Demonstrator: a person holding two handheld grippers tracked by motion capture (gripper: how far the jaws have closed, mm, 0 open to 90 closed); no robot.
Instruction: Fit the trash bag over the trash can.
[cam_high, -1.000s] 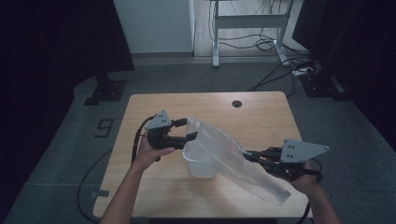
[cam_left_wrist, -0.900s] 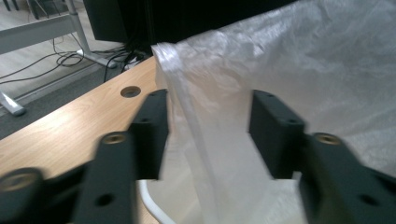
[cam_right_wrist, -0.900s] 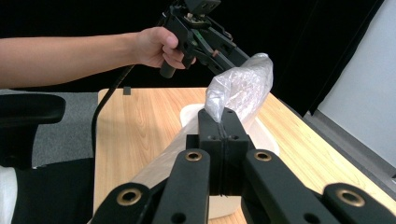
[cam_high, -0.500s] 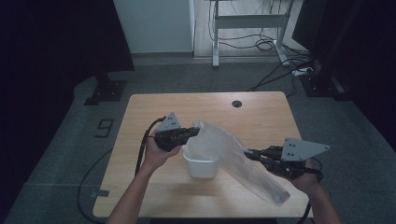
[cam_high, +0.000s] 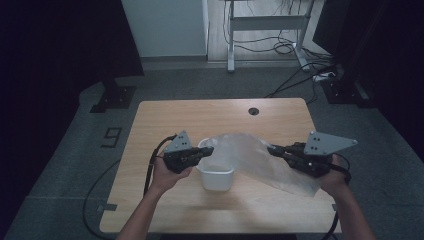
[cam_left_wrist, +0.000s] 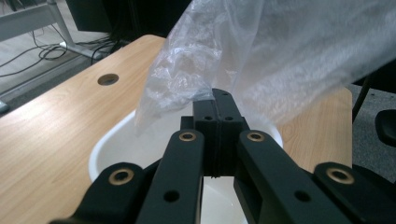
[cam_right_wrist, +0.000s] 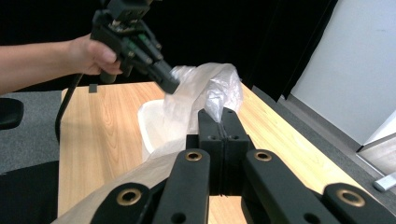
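Honestly, both the left claw (cam_high: 206, 150) and right claw (cam_high: 274, 149) are pinching the plastic bag (cam_high: 260, 162) stretched over the white tub (cam_high: 216, 173) on the table (cam_high: 165, 120), so yanking sideways could tip it.

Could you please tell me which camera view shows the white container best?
The high view: the white container shows whole on the table, under the plastic bag. The left gripper view shows its rim; the right gripper view shows one bag-covered corner.

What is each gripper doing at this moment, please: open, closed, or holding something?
Left gripper: jaws just closed on the clear plastic bag over the white bin.
Right gripper: shut on the bag.
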